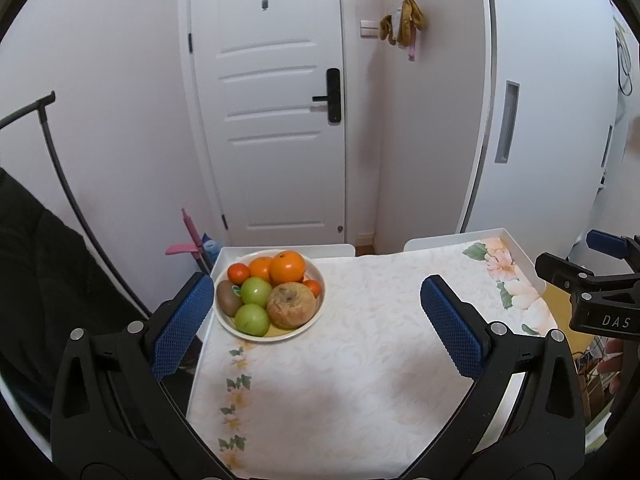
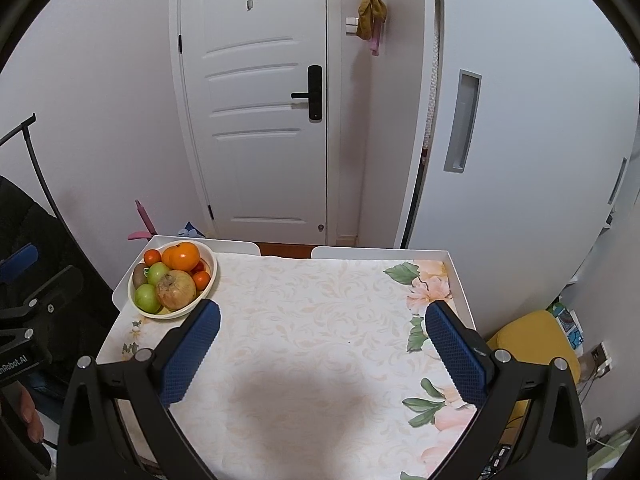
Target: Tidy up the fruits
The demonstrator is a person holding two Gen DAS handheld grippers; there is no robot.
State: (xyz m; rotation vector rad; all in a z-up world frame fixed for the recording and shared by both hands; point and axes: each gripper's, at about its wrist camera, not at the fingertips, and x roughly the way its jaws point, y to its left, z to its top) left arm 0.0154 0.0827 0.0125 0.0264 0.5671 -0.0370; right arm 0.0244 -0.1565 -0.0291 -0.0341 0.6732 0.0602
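A cream bowl [image 1: 306,326] [image 2: 210,280] stands at the table's far left corner. It holds a big orange [image 1: 287,266] [image 2: 186,256], smaller tangerines [image 1: 239,273], two green apples [image 1: 256,291] [image 2: 146,297], a kiwi [image 1: 229,298] [image 2: 139,274] and a brown pear [image 1: 291,305] [image 2: 176,290]. My left gripper [image 1: 318,322] hovers open over the near table, its left finger beside the bowl. My right gripper [image 2: 322,342] is open over the table's middle, nothing between its pads. In the left wrist view the right gripper [image 1: 600,276] shows at the right edge.
The table is a white rimmed tray top [image 1: 516,250] [image 2: 456,276] under a floral cloth [image 1: 360,360] [image 2: 320,320]. Behind it are a white door [image 1: 272,120] and a sliding door [image 2: 500,140]. A yellow stool [image 2: 532,344] stands at right, dark clothing [image 1: 36,260] at left.
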